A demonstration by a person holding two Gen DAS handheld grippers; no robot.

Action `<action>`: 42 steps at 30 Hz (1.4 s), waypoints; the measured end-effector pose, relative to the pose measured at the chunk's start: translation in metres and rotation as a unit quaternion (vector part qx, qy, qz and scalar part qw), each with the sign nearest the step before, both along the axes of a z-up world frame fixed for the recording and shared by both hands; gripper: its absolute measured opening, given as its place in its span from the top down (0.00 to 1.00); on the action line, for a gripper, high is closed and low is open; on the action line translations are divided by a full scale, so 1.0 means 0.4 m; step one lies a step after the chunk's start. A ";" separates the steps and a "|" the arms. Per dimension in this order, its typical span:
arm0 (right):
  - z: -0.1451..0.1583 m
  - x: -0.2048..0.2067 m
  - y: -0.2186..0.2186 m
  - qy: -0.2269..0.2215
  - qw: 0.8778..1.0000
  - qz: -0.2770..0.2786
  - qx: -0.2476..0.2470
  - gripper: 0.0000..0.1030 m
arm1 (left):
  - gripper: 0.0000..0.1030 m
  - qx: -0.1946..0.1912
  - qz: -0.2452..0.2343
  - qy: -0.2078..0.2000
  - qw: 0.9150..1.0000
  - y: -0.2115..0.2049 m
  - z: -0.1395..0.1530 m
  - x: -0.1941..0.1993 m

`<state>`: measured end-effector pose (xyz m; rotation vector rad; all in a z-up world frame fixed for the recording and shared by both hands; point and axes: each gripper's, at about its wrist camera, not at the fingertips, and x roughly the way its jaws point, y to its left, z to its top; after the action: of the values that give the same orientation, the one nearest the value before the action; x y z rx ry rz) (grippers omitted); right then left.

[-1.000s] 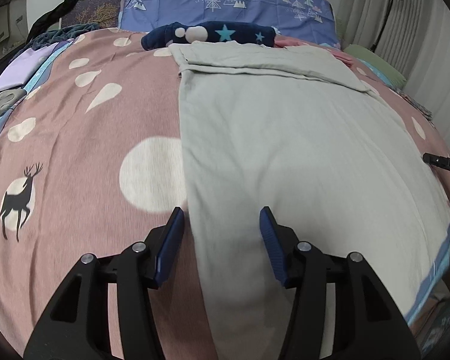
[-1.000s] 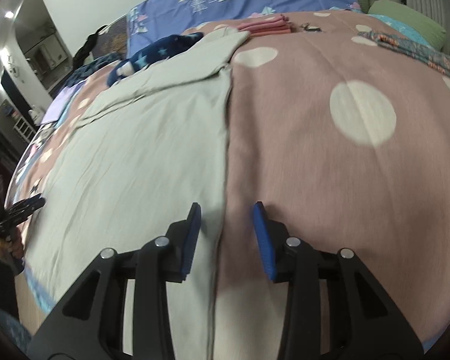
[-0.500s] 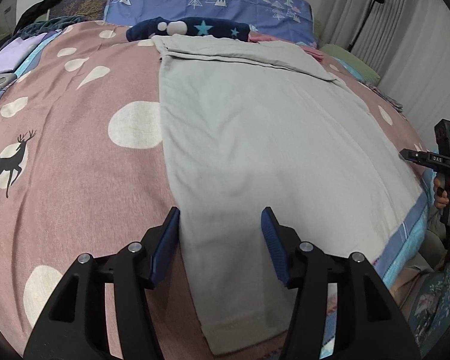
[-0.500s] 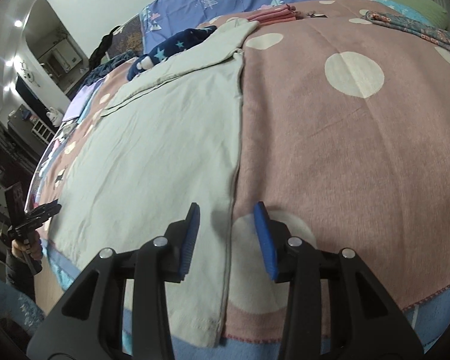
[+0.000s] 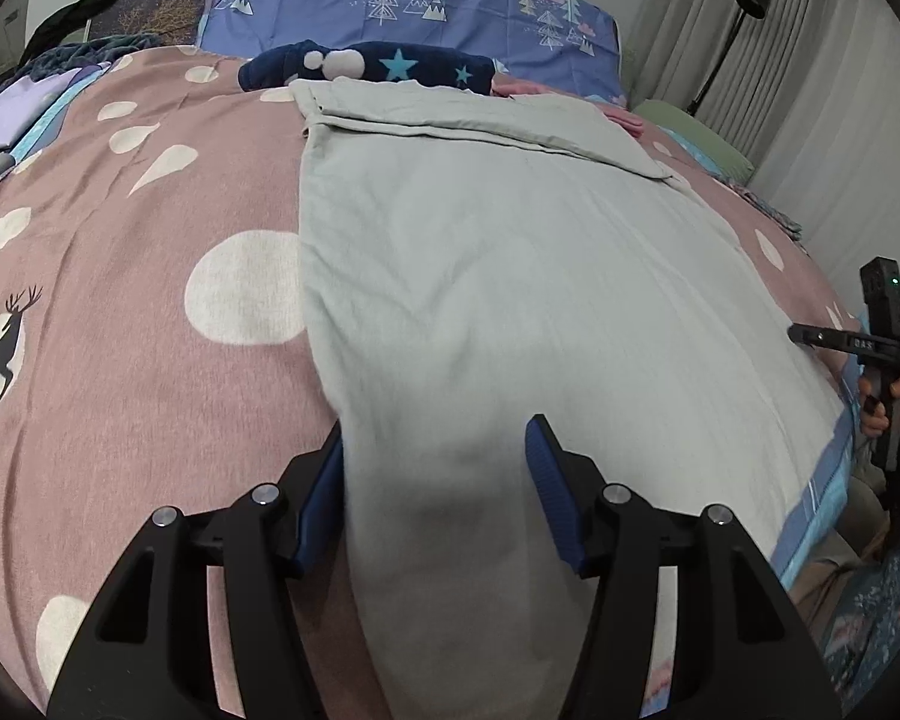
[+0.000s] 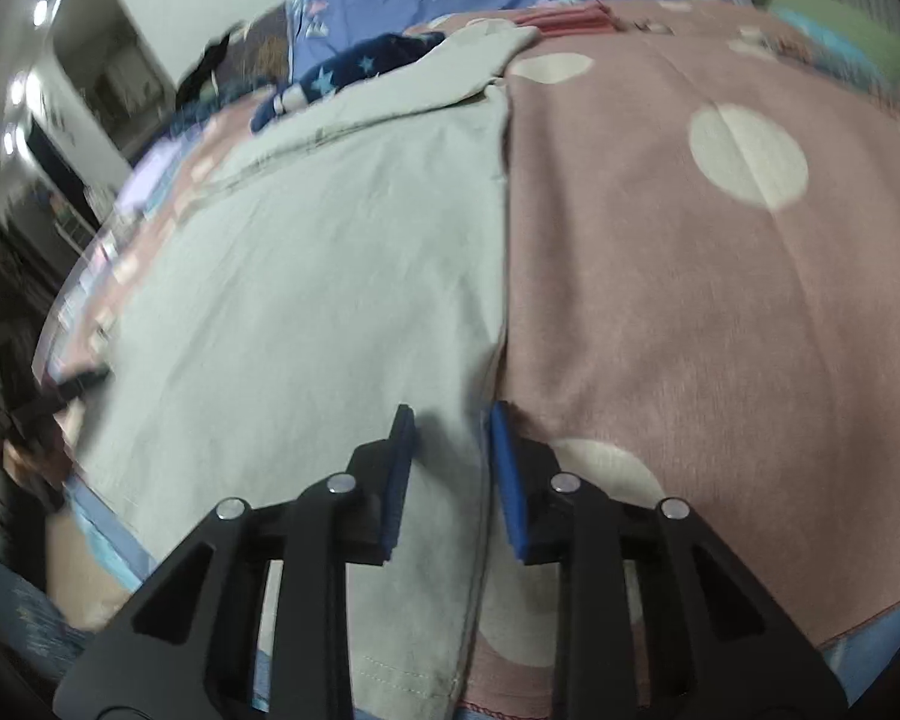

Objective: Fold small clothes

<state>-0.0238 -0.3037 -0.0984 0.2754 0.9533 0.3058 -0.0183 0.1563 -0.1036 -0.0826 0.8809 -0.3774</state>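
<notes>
The pale grey garment [image 5: 510, 300] lies spread flat on the bed's pink spotted cover [image 5: 120, 360], its far end already folded over near the navy star-print fleece [image 5: 366, 63], its near hem hanging toward the bed's edge. The left gripper [image 5: 432, 480] straddles the near left corner, fingers about half open, cloth bulging up between them but not pinched. The right gripper [image 6: 447, 474] sits over the near right edge, its fingers closing now with the hem between them, pads not quite pressing. The risk here, as I see it: the right one bites first and tugs the cloth askew, or catches the cover along with the hem. If the left one closes on that bulge, it could bunch the corner and spoil the fold.
</notes>
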 end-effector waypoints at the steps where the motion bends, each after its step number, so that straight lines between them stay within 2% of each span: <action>1: -0.002 0.002 -0.008 0.006 1.000 -0.003 0.013 0.74 | 0.44 0.002 -0.004 0.000 1.000 0.001 0.000 -0.006; 5: -0.006 0.043 -0.009 0.020 0.999 0.002 0.025 0.72 | 0.43 0.008 -0.012 -0.007 1.000 -0.010 -0.006 0.018; 7: -0.010 0.087 -0.010 0.017 0.999 0.014 0.048 0.64 | 0.40 0.001 -0.016 -0.008 1.000 -0.016 -0.009 0.046; 11: -0.031 0.158 -0.042 0.024 0.991 0.021 0.130 0.65 | 0.40 -0.004 -0.023 0.003 1.000 -0.021 -0.005 0.078; 12: -0.033 0.162 -0.050 0.029 0.990 0.021 0.139 0.69 | 0.40 -0.002 -0.024 0.005 1.000 -0.021 -0.005 0.074; 13: -0.034 0.156 -0.053 0.031 0.990 0.025 0.138 0.73 | 0.43 0.002 -0.027 0.004 1.000 -0.019 -0.006 0.061; 15: -0.026 0.119 -0.050 0.028 0.991 0.061 0.118 0.73 | 0.46 0.003 -0.035 -0.001 0.999 -0.009 -0.005 0.028; 20: -0.024 0.023 -0.061 0.034 0.985 0.110 0.130 0.73 | 0.48 -0.035 -0.053 0.008 0.998 0.024 -0.005 -0.018; 23: -0.019 0.049 -0.051 0.030 0.988 0.091 0.124 0.73 | 0.48 -0.026 -0.052 0.013 0.998 0.004 -0.002 0.025; 26: -0.016 0.133 -0.043 0.026 0.991 0.040 0.123 0.73 | 0.48 -0.011 -0.050 0.010 0.999 -0.026 0.000 0.070; 29: -0.030 0.178 -0.043 0.031 0.990 0.028 0.131 0.76 | 0.48 -0.008 -0.048 0.011 0.999 -0.033 0.000 0.084; 31: -0.030 0.173 -0.044 0.041 0.989 0.038 0.138 0.76 | 0.50 -0.007 -0.047 0.011 0.999 -0.025 0.000 0.065; 33: -0.026 0.127 -0.039 0.049 0.987 0.084 0.129 0.76 | 0.51 -0.006 -0.054 0.007 0.999 -0.015 0.000 0.034; 36: -0.025 0.044 -0.034 0.053 0.980 0.132 0.137 0.70 | 0.51 -0.014 -0.062 0.007 0.998 0.001 -0.001 -0.013; 38: -0.024 -0.003 -0.025 0.044 0.976 0.156 0.147 0.60 | 0.49 -0.026 -0.056 0.002 0.998 0.010 -0.004 -0.037; 39: -0.023 -0.021 -0.019 0.030 0.973 0.170 0.152 0.52 | 0.43 -0.032 -0.057 -0.001 0.998 0.010 -0.006 -0.042; 41: -0.023 -0.018 -0.012 0.017 0.974 0.168 0.153 0.52 | 0.40 -0.023 -0.059 -0.009 0.998 -0.008 -0.009 -0.042; 42: -0.025 -0.003 -0.007 0.016 0.975 0.156 0.156 0.59 | 0.40 -0.013 -0.057 -0.010 0.998 -0.018 -0.008 -0.036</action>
<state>-0.0251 -0.3066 -0.1085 0.4198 0.9781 0.7447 -0.0325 0.1490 -0.1067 -0.0530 0.8624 -0.4969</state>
